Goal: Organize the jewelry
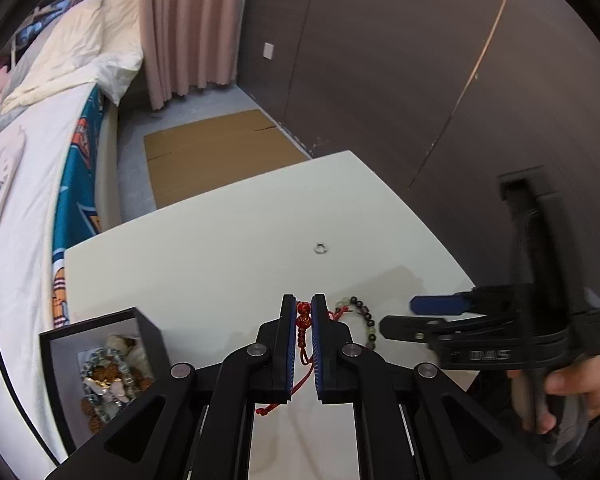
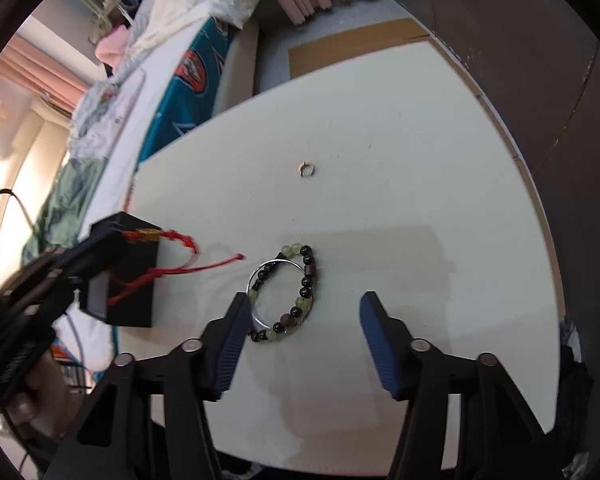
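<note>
Red cord bracelet (image 1: 303, 321) pinched in left gripper (image 1: 303, 312) near the black jewelry box (image 1: 100, 360), right gripper (image 2: 304, 312) fingers spread around beaded bracelet (image 2: 296, 292) and silver bangle (image 2: 260, 312), small ring (image 2: 307, 168) left farther on white table (image 2: 420, 160)

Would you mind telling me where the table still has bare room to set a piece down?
Bare: the wide stretch of the white table beyond the small ring, and the right side past the beaded bracelet. Crowded: the near-left corner, with the black box, the red cord bracelet and both grippers.
</note>
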Demonstrator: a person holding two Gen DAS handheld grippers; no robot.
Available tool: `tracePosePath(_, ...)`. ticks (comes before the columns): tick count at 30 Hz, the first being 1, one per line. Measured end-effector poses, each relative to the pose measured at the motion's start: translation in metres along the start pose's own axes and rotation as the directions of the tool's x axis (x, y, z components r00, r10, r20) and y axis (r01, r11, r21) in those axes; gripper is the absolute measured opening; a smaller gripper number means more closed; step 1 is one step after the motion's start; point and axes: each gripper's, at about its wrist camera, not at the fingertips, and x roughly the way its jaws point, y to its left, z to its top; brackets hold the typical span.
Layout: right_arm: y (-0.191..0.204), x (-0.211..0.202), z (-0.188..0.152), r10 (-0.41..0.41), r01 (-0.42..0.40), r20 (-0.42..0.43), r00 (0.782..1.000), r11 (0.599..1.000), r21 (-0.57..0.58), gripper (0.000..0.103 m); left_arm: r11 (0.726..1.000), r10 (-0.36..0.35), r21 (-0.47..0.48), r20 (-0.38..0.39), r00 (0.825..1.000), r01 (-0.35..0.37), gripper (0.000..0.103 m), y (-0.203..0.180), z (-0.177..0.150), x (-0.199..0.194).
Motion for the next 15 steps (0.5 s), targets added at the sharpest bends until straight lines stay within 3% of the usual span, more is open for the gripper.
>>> tracePosePath(5, 0.010, 0.020, 0.003, -0.062, 0.062, -0.028, 0.998, 0.998, -0.017, 0.042, 1.000, 0.016, -0.025, 0.005, 1.000, -0.016, 0.007, 0.013, -0.002, -0.007)
tracePosePath(9, 0.020, 0.031, 0.003, -0.136, 0.135, -0.030, 0.990, 0.990, -0.049, 0.021, 0.999, 0.023, -0.040, 0.009, 1.000, -0.023, 0.007, 0.021, -0.004, -0.011)
tracePosePath(10, 0.020, 0.031, 0.004, -0.140, 0.138, -0.036, 0.989, 0.989, -0.053, 0.012, 0.999, 0.026, -0.040, 0.011, 1.000, -0.026, 0.007, 0.022, -0.005, -0.013)
tracePosePath(15, 0.019, 0.013, 0.005, -0.110, 0.110, 0.018, 0.994, 0.993, -0.040, 0.010, 0.999, 0.029, -0.040, 0.027, 0.999, -0.028, 0.007, 0.026, -0.009, -0.024)
